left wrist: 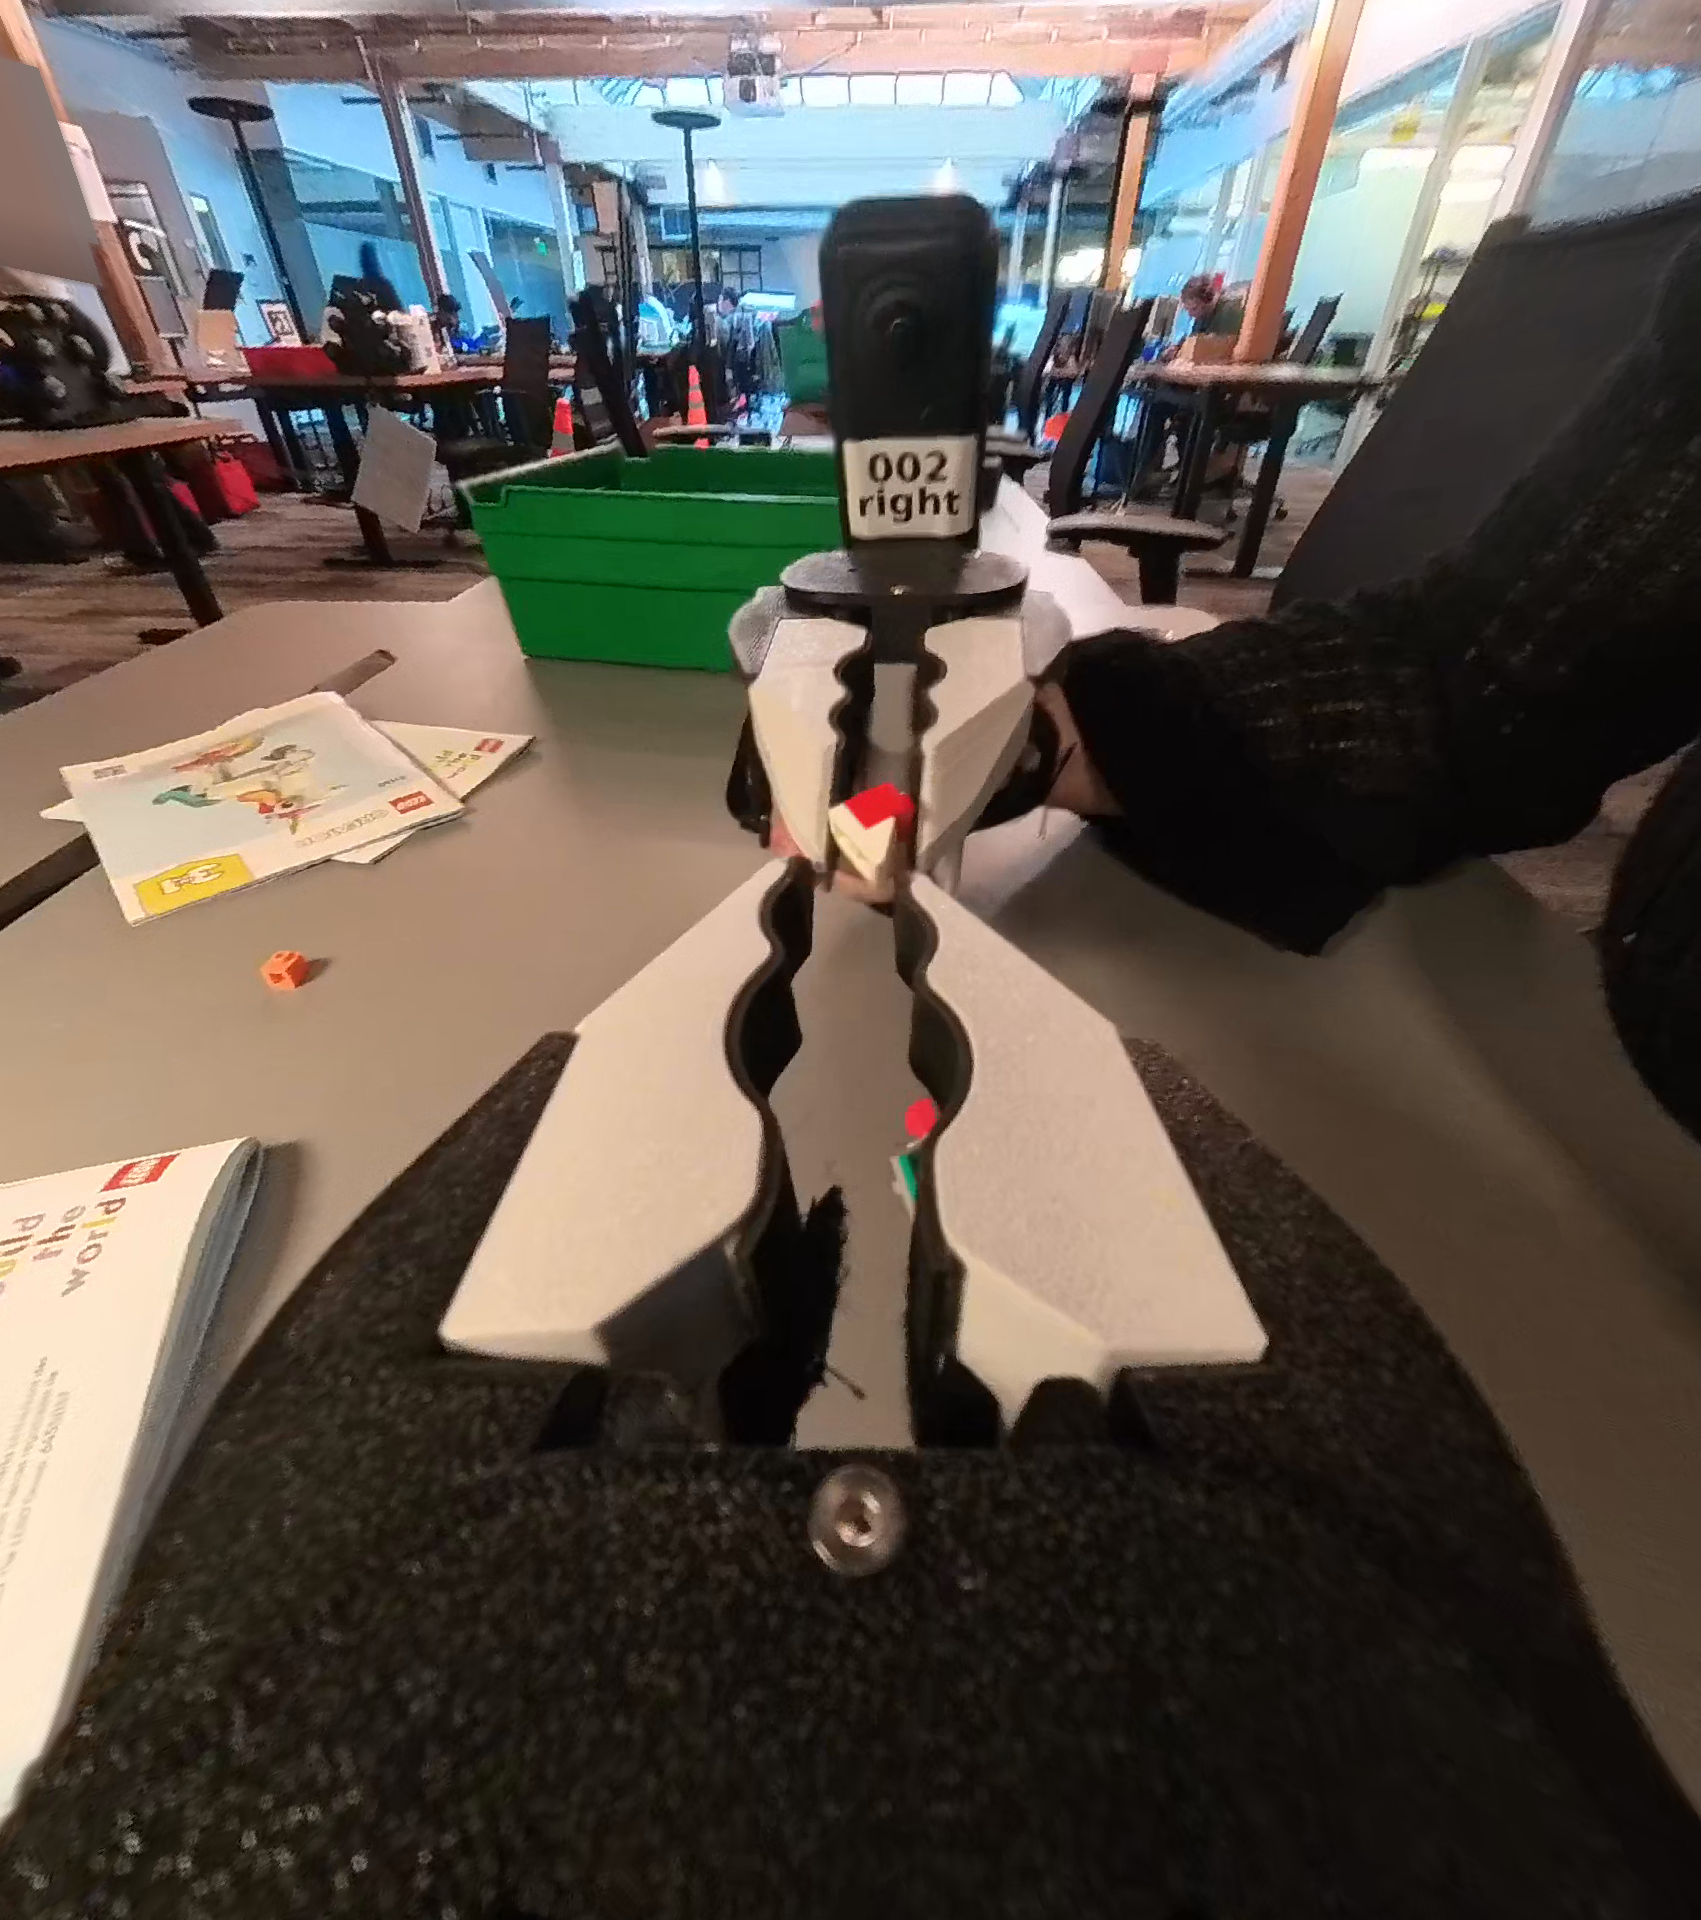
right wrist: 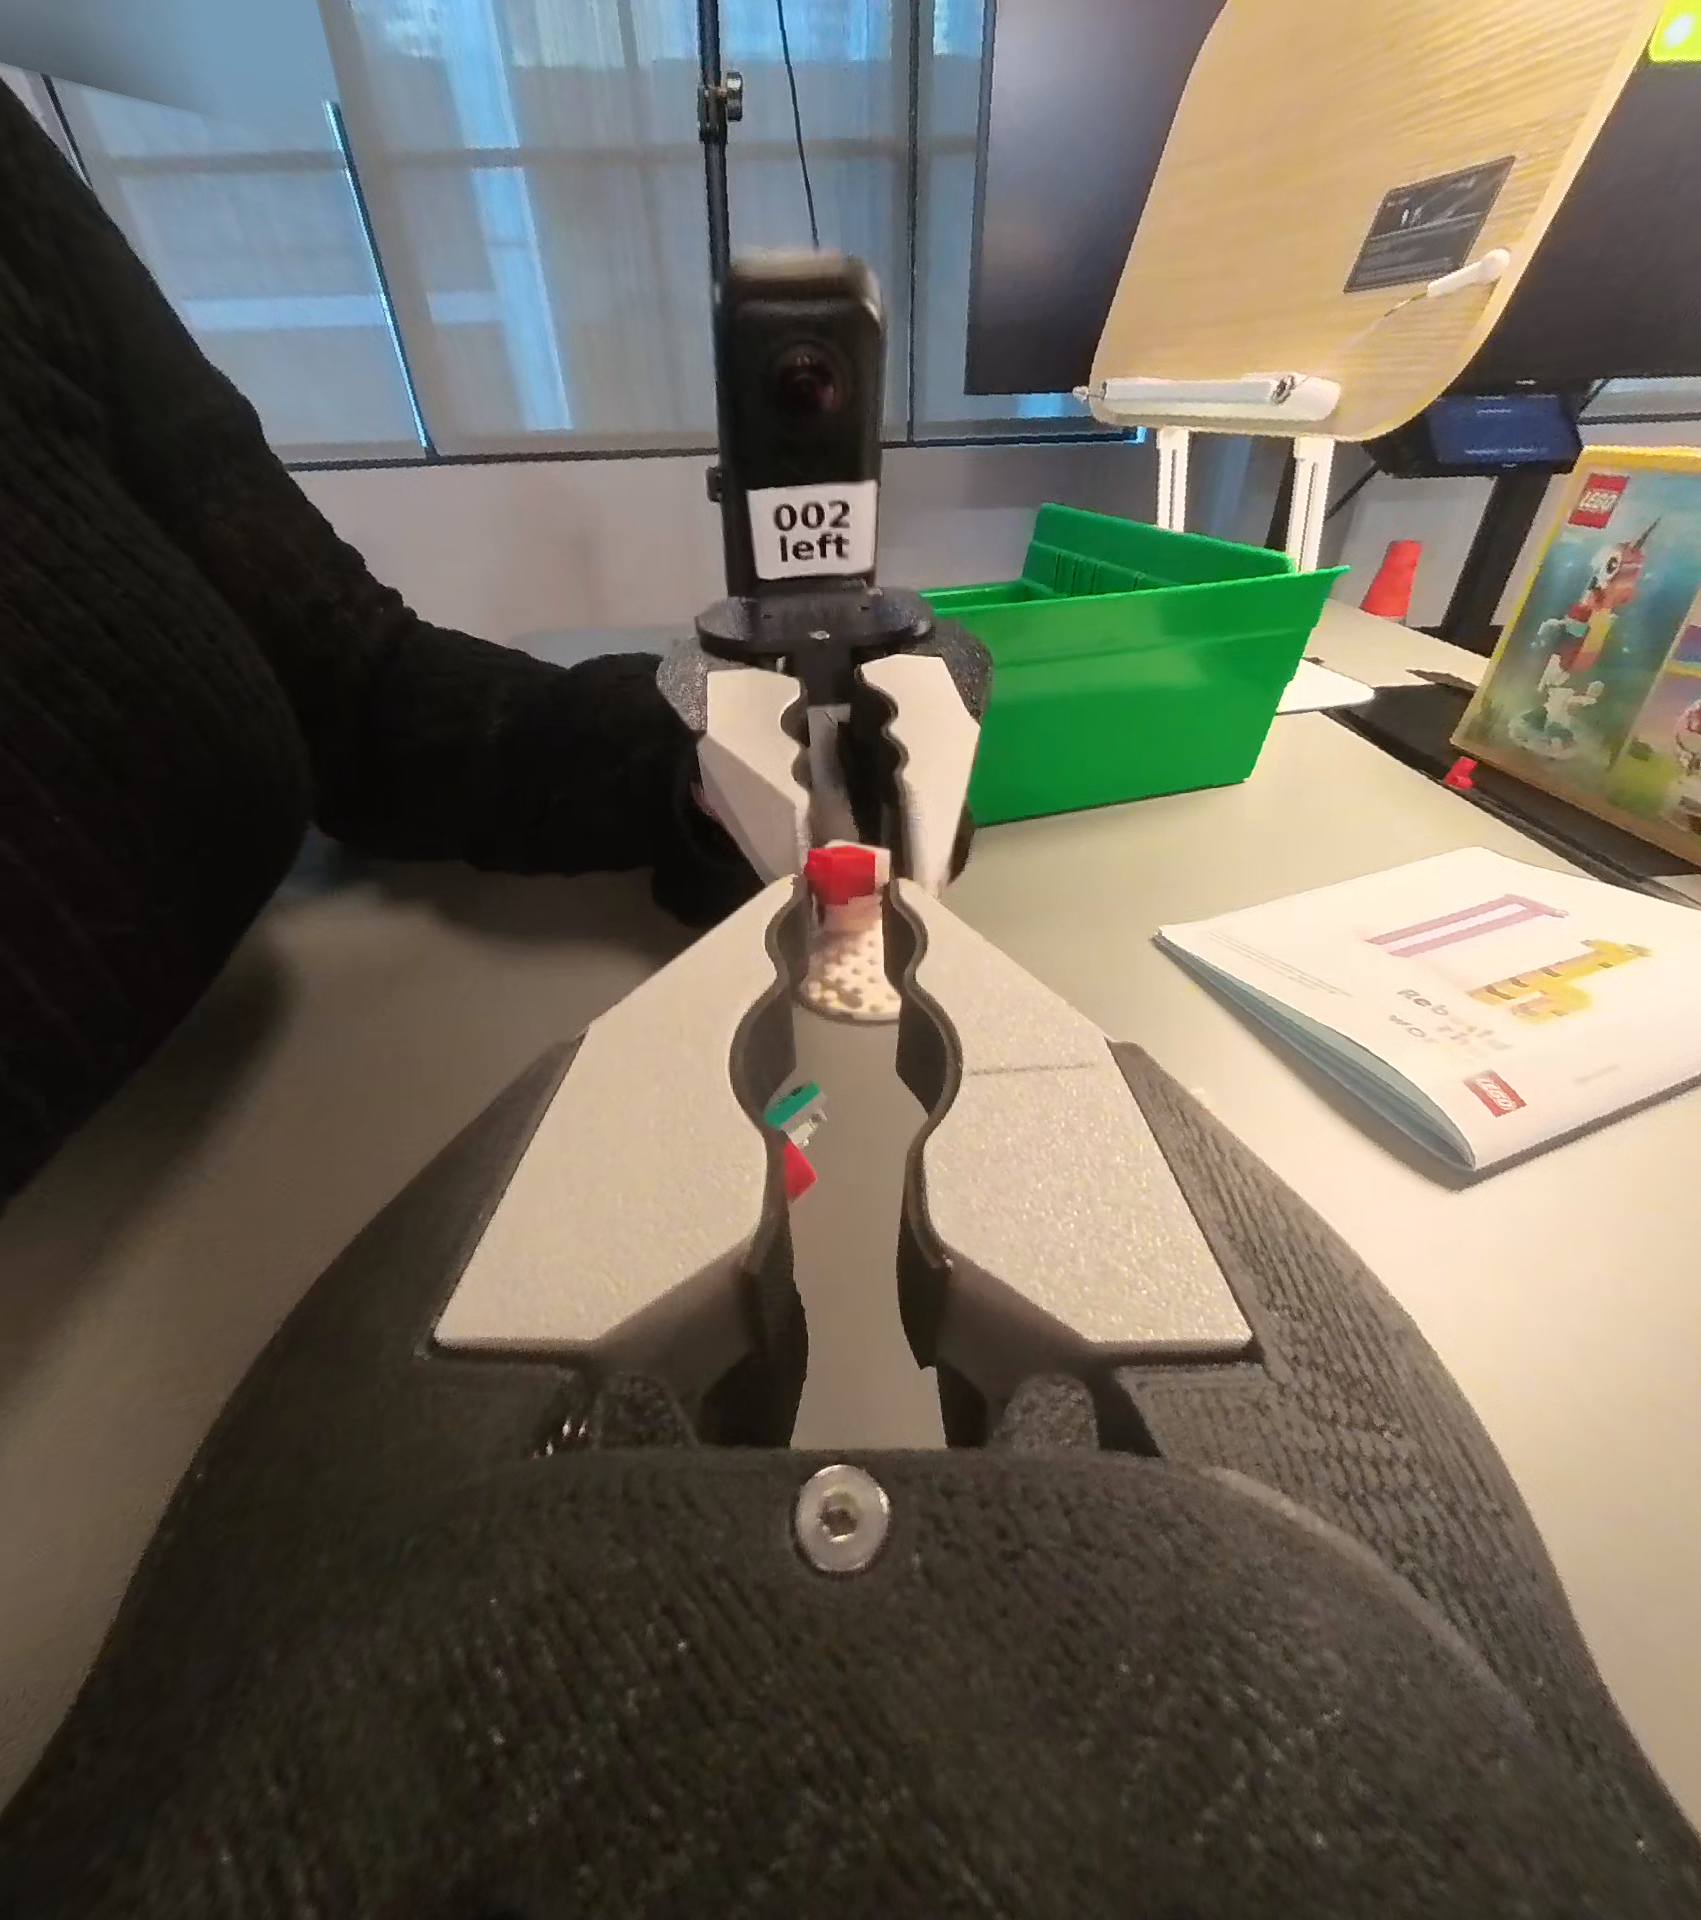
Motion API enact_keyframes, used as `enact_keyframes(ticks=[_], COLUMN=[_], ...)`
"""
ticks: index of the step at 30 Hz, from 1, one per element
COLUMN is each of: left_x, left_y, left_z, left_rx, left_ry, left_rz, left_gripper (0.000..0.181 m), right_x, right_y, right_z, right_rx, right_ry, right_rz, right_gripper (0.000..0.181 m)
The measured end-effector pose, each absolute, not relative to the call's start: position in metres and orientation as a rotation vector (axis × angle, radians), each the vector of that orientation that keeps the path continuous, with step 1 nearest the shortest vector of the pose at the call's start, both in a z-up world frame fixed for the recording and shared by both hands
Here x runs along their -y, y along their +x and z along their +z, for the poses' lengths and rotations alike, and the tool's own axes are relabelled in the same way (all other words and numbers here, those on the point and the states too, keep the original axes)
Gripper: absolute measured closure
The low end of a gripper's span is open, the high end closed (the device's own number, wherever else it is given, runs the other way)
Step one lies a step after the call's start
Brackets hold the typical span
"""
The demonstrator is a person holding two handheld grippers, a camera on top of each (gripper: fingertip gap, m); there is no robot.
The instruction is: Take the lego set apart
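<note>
Item, far left: instruction booklets (left wrist: 274, 800) on the grey table (left wrist: 513, 987), an orange brick (left wrist: 285, 968) loose nearby.

Item, centre: red-and-white lego piece (left wrist: 872, 831), pinched by both our left gripper (left wrist: 851, 883) and right gripper (right wrist: 841, 894), tips meeting.

Step, we judge: mid-separation; next needs a steady opposing twist.

Item, far: green bin (right wrist: 1137, 675); we cannot tell its contents.

Item, right: lego box (right wrist: 1656, 665).

The left claw (left wrist: 851, 883) and right claw (left wrist: 872, 847) meet tip to tip on a red-and-white lego piece (left wrist: 872, 831); an orange brick (left wrist: 285, 968) lies left on the table (left wrist: 410, 1039).
</note>
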State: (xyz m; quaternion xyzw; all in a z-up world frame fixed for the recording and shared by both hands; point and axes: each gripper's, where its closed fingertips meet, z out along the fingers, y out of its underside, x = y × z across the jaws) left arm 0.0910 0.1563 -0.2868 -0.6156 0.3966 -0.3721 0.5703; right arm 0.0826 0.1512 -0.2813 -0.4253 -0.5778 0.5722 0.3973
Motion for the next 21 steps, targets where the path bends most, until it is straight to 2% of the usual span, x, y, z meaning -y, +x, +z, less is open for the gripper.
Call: enact_keyframes(ticks=[5, 12, 21], left_x=[-0.1513, -0.15, -0.1542], left_y=[0.0884, 0.091, 0.0905], left_z=[-0.2813, -0.2805, -0.2858], left_rx=[-0.905, -0.9, -0.914], left_ry=[-1.434, -1.433, -1.46], left_rz=[-1.004, -1.03, -0.946], left_gripper=[0.163, 0.172, 0.175], right_x=[-0.152, -0.1475, -0.153], right_y=[0.0849, 0.0826, 0.0809], right_z=[-0.2795, -0.2839, -0.2858], right_rx=[1.459, 1.491, 1.478], right_ry=[-1.07, -1.061, -1.085], right_rz=[1.463, 1.441, 1.39], right_gripper=[0.169, 0.169, 0.169])
